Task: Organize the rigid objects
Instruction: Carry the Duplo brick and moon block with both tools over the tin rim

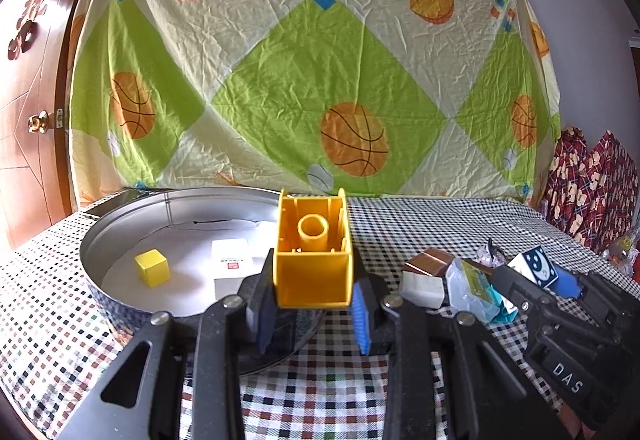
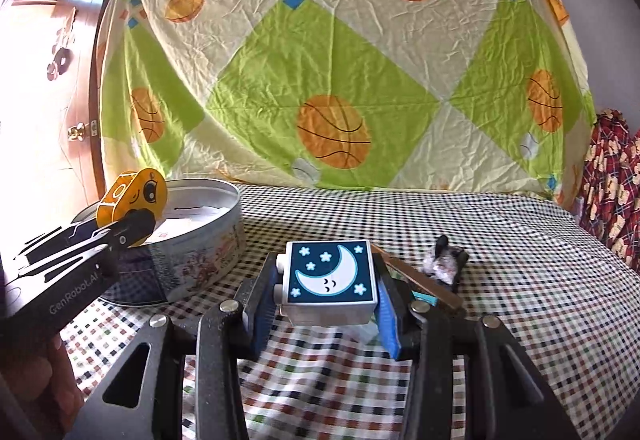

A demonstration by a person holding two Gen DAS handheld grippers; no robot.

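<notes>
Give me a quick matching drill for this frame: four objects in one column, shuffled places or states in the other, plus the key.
1. hollow yellow plastic block
2. white block with a moon picture
3. small yellow cube
4. round metal tin

A. lying inside the tin
B. held between the right gripper's fingers
C. standing on the checked tablecloth
D. held between the left gripper's fingers

Pairs: 1-D, 2-B, 3-A, 4-C

Glossy yellow plastic block, shiny metal tin, matt checked cloth, crumpled sheet
</notes>
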